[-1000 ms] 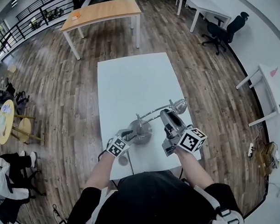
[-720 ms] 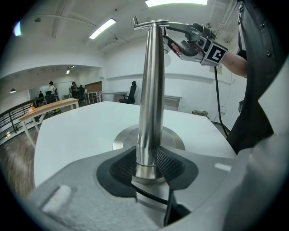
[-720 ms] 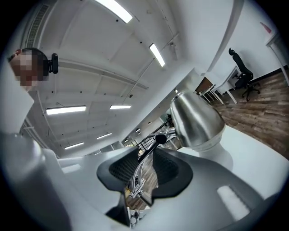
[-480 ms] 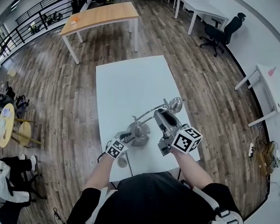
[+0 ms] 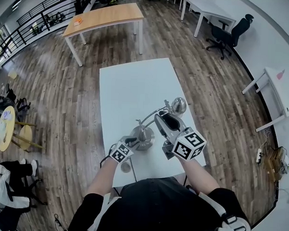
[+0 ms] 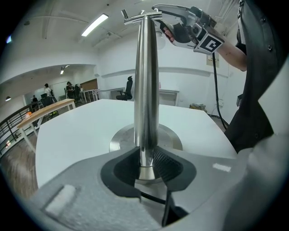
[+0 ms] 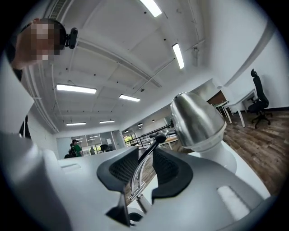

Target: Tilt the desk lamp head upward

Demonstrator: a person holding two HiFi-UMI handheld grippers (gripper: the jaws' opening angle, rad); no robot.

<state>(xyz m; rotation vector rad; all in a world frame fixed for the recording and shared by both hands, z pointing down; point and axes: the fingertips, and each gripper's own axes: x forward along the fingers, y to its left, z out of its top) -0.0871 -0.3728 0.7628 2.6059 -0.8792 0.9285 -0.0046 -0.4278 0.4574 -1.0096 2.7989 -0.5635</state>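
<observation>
A chrome desk lamp stands near the front edge of the white table, with its round base and its dome head raised on a thin arm. My left gripper is low at the base. Its jaws are closing, and in the left gripper view the left gripper has its pads against both sides of the upright post. My right gripper is up at the arm just behind the head. In the right gripper view the right gripper is shut on the thin arm, with the head just beyond.
A wooden table stands behind the white one. An office chair and a white desk are to the right. Yellow stools and a seated person are at the far left. Wood floor surrounds the table.
My right gripper has drawn the lamp arm up and to the left, and the head now sits higher and closer to the post. The left jaws have closed in on the post.
</observation>
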